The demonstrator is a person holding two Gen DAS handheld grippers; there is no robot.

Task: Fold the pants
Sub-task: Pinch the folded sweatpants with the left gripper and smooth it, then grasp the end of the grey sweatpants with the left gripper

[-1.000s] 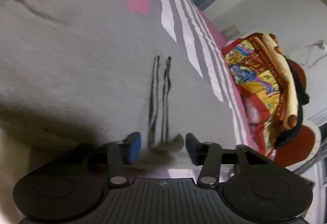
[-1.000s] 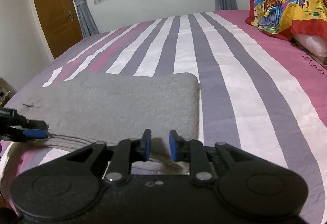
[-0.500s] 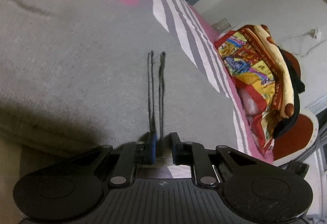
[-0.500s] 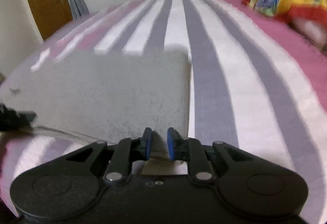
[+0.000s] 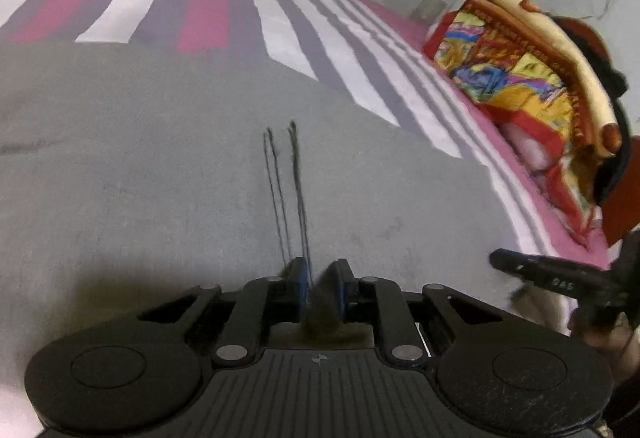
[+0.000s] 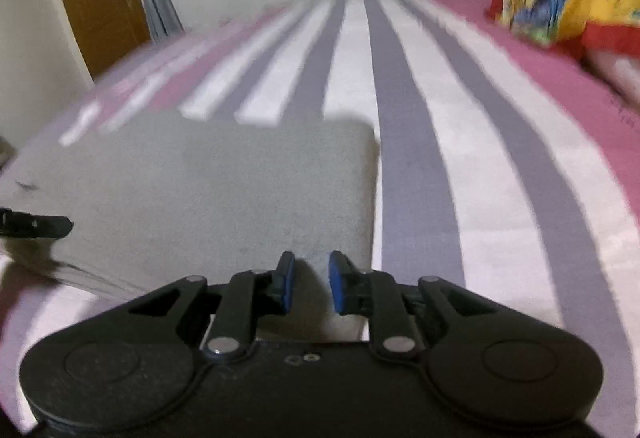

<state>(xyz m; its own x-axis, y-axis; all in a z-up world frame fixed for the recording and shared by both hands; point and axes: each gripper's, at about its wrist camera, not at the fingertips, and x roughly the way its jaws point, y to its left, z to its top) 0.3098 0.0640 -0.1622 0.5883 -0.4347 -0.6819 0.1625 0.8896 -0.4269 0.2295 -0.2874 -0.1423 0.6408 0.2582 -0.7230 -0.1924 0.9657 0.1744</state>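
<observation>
Left tongs (image 5: 319,288) pinch the near hem of the grey pants (image 5: 168,166); right tongs (image 6: 311,280) pinch the same hem alongside. Pants lie on the striped bed (image 6: 420,142). Likely next: lift together, fold the hem forward.

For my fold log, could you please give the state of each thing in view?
pants: folded flat on the bed, near edge pinched
left gripper: shut on the pants
right gripper: shut on the pants
striped bedsheet: spread flat
colorful blanket: bundled, far side
</observation>
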